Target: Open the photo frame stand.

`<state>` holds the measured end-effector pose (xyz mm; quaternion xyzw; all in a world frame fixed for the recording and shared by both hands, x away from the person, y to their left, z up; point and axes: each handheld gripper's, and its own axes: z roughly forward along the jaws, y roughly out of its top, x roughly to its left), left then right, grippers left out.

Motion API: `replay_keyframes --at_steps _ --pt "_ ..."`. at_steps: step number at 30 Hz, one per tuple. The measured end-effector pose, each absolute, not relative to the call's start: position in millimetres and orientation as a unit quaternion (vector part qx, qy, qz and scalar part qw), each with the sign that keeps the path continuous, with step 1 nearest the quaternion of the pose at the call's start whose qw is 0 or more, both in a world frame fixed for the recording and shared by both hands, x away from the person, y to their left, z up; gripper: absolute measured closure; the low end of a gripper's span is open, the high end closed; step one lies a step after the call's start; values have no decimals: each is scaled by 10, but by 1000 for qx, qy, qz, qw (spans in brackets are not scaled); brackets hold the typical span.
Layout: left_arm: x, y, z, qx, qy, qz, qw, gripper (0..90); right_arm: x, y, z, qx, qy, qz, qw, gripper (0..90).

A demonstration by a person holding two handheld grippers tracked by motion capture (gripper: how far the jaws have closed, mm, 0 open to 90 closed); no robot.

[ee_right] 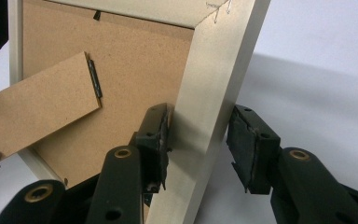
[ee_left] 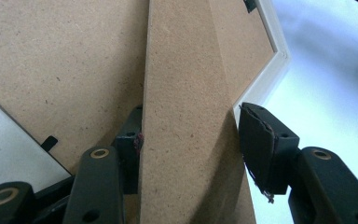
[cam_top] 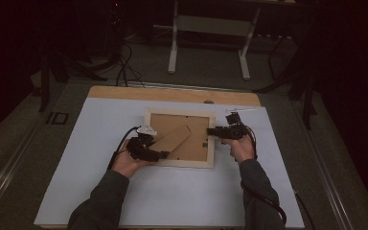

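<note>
While the frame point(cam_top: 181, 139) lies face down on the white worktop point(cam_top: 172, 191), both tongs are at it. The left tongs point(cam_top: 164, 154) are at the frame's near left corner. They have the brown stand point(cam_top: 171, 139) between their jaws. In the left gripper view, the stand point(ee_left: 186, 130) runs up the middle, with one black pad touching its left edge and the other pad just at its right edge, so the tongs look to be pinching the stand. The right tongs point(cam_top: 211, 131) are at the frame's right side. In the right gripper view, the pale side bar point(ee_right: 205, 121) of the frame runs between the jaws. The left pad touches the bar, and the right pad stands a little apart from it, so these tongs are spread around the bar and not squeezing it. From the right tongs, the stand point(ee_right: 37, 102) sits further off to the left, hinged on the brown back board point(ee_right: 140, 70). A hand point(cam_top: 242, 148) holds the right tongs from below.
</note>
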<state>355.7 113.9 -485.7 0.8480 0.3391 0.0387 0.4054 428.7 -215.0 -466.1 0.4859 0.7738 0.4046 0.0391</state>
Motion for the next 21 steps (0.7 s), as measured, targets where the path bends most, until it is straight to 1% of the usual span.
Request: replay_keyframes --at_steps 12,16,21 --pt "3542 1089 -4838 854 335 57 394 508 4255 -2163 -4603 478 774 412 52 589" --pt "3547 1045 -4819 855 334 68 390 517 4232 -2187 -4545 474 772 419 65 596" --pt "3577 1007 -4819 859 331 61 386 581 4203 -2195 -4484 468 770 428 78 607"
